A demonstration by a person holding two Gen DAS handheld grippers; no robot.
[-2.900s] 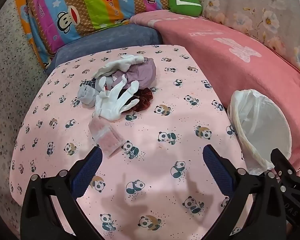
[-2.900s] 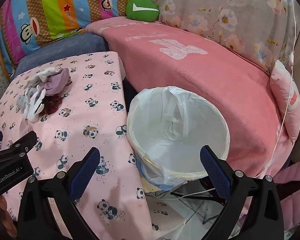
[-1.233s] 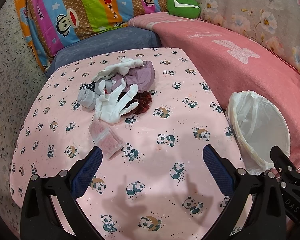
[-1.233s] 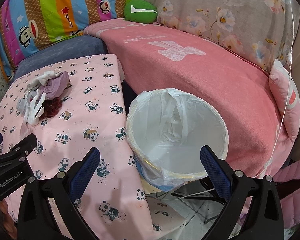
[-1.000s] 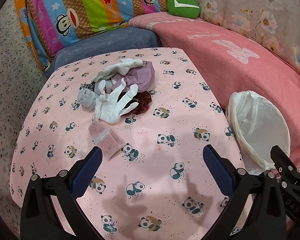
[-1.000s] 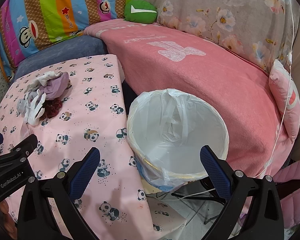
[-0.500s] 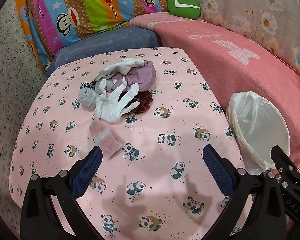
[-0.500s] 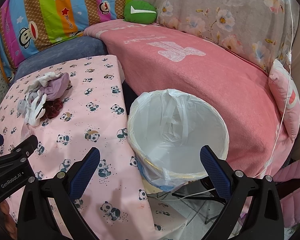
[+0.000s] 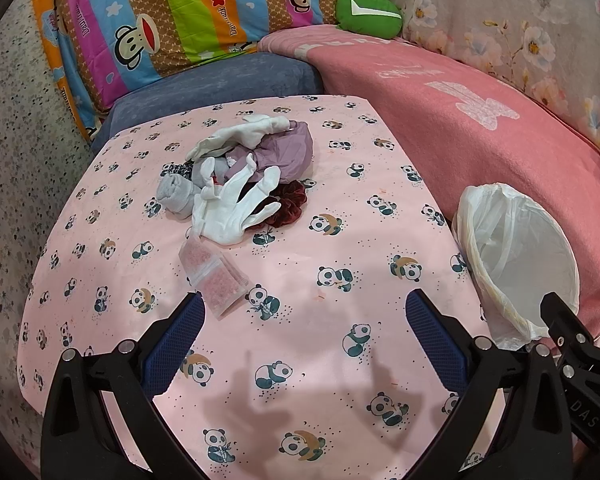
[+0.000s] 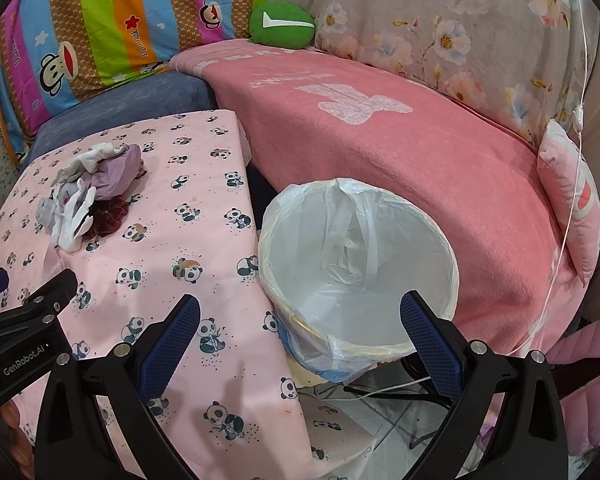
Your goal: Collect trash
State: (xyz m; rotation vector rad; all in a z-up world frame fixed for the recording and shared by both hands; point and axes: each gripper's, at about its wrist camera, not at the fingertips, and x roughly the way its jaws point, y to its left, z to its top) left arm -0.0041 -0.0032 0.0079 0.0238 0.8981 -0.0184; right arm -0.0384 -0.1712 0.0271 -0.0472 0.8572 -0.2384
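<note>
A heap of trash lies on the panda-print table [image 9: 340, 360]: white gloves [image 9: 236, 208], a purple cloth [image 9: 288, 152], a grey sock [image 9: 176, 196], a dark red scrunchie [image 9: 290, 204]. A pink packet [image 9: 216, 280] lies in front of the heap. My left gripper [image 9: 304, 320] is open and empty, hovering over the table just short of the packet. My right gripper [image 10: 298, 320] is open and empty above the near rim of a white-lined trash bin [image 10: 440, 248], which stands right of the table. The heap also shows in the right wrist view [image 10: 92, 196].
A pink blanketed sofa [image 10: 380, 140] curves behind the bin [image 9: 548, 248]. A green cushion [image 9: 368, 14] and a striped monkey-print pillow [image 9: 180, 20] sit at the back. Cables [image 10: 380, 390] lie on the floor under the bin. A pink pillow [image 10: 576, 204] is at the right.
Both grippers have drifted only slightly over the last seconds. Both stay open and nothing on the table has moved.
</note>
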